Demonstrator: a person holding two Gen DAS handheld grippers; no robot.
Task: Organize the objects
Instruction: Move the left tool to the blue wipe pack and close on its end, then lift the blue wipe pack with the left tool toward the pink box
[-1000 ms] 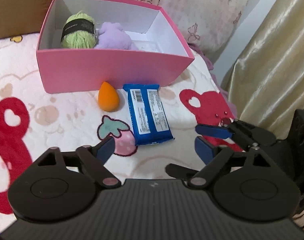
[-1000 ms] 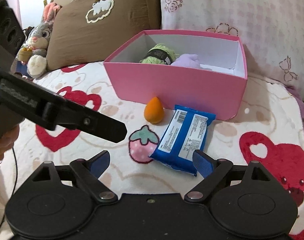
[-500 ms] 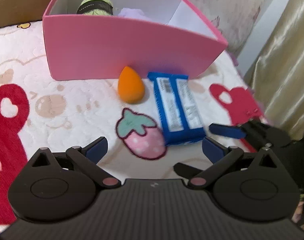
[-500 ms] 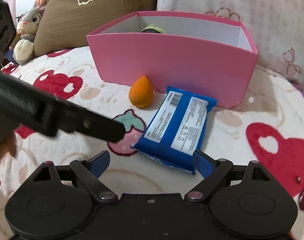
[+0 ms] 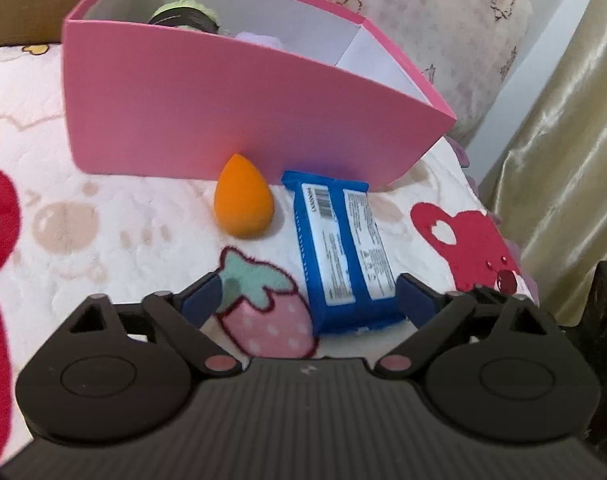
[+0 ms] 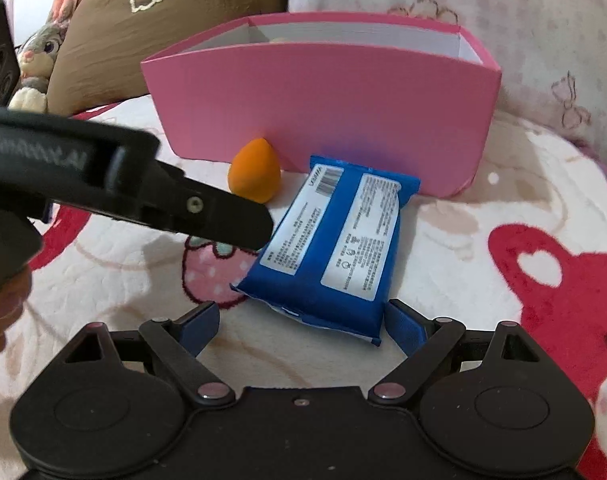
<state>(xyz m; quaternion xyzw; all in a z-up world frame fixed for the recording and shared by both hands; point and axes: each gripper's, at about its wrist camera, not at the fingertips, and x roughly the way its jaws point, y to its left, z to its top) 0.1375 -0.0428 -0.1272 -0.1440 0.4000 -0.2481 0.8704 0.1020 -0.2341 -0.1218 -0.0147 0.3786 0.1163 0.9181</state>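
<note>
A blue snack packet (image 5: 343, 248) (image 6: 331, 240) lies label up on the blanket, just in front of a pink box (image 5: 223, 120) (image 6: 323, 112). An orange teardrop sponge (image 5: 243, 200) (image 6: 255, 178) stands to its left. Green yarn (image 5: 183, 14) and a purple soft thing (image 5: 259, 38) peek over the box wall. My left gripper (image 5: 309, 300) hangs low over the packet's near end with its jaws closing. Its right pad is at the packet's corner and its left pad is well clear. My right gripper (image 6: 303, 320) stands open astride the packet's near end.
A black finger (image 6: 207, 212) of the left gripper crosses the right wrist view beside the packet. A brown pillow (image 6: 163, 20) and a plush rabbit (image 6: 39, 52) lie behind the box on the left. A gold curtain (image 5: 563, 120) hangs at the right.
Both grippers have sunk toward the blanket and closed in on the blue packet. The box wall now hides most of its contents. The left jaws widened, then narrowed.
</note>
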